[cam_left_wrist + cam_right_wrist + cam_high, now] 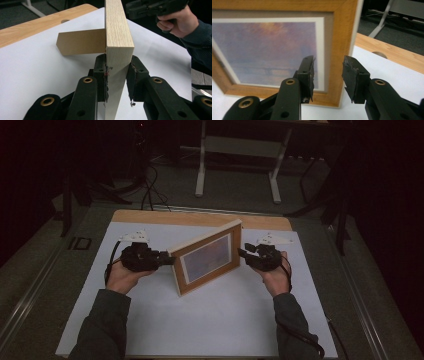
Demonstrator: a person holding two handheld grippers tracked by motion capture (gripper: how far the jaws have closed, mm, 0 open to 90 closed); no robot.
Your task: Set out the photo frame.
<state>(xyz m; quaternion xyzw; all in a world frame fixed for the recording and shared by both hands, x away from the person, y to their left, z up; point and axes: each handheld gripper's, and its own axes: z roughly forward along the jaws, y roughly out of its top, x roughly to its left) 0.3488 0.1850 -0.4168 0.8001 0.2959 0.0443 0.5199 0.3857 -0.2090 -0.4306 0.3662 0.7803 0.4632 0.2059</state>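
Picture frame point(209, 257), wooden, upright on the white sheet point(210, 315) with its easel flap point(81, 41) swung out behind, clamped at one side edge by left gripper point(167, 259) for steadiness; right gripper point(243, 253) open, empty, just clear of the opposite edge.

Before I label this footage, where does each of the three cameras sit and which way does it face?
High view: above the person's side, looking forward and down on the table; both forearms, left gripper, right gripper.
Left gripper view: on the left gripper, facing the picture frame edge-on, pads pressed on it; the other hand beyond.
Right gripper view: on the right gripper, jaws apart, facing the frame's front.
All three share the frame.
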